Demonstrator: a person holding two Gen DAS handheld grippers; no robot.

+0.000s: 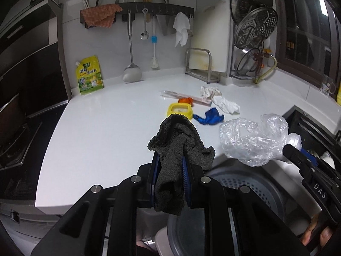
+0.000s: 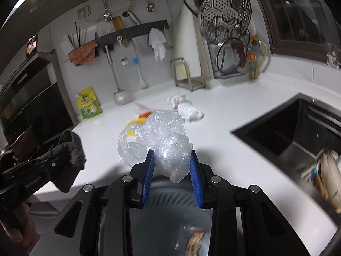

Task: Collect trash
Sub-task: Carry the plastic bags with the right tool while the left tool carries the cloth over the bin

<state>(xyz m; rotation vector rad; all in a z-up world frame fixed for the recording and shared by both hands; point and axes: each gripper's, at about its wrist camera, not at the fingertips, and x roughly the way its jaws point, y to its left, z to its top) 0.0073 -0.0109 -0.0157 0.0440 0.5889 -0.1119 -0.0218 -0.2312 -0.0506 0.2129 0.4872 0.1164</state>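
A white kitchen counter (image 1: 110, 115) fills most of both views, with a dark sink (image 2: 283, 136) set into it on the right and a grey perforated bin (image 1: 245, 183) below its near edge, under both grippers.

The trash still to collect lies in a loose cluster toward the back of the counter: a crumpled white tissue (image 1: 226, 105), a second wad of paper (image 1: 207, 90) behind it, a long wrapper (image 1: 185, 97), a yellow-rimmed tub (image 1: 180, 111), a blue scrap (image 1: 211, 117) and an orange scrap (image 1: 185, 100).

The right gripper (image 2: 171, 166) has its blue pads pressed on a crumpled clear plastic bag (image 2: 155, 140), which bulges forward and up beyond the jaws. The left gripper (image 1: 170, 166) is clamped tight on a dark grey cloth (image 1: 177, 145), which drapes over and between its fingers.

Likely risks (judged from how things sit): the bag is slippery and held only by its lower folds, so it may slide free and land on the counter instead of the bin. The hanging cloth could brush the cluster and scatter the light scraps, or drop into the bin with the trash.
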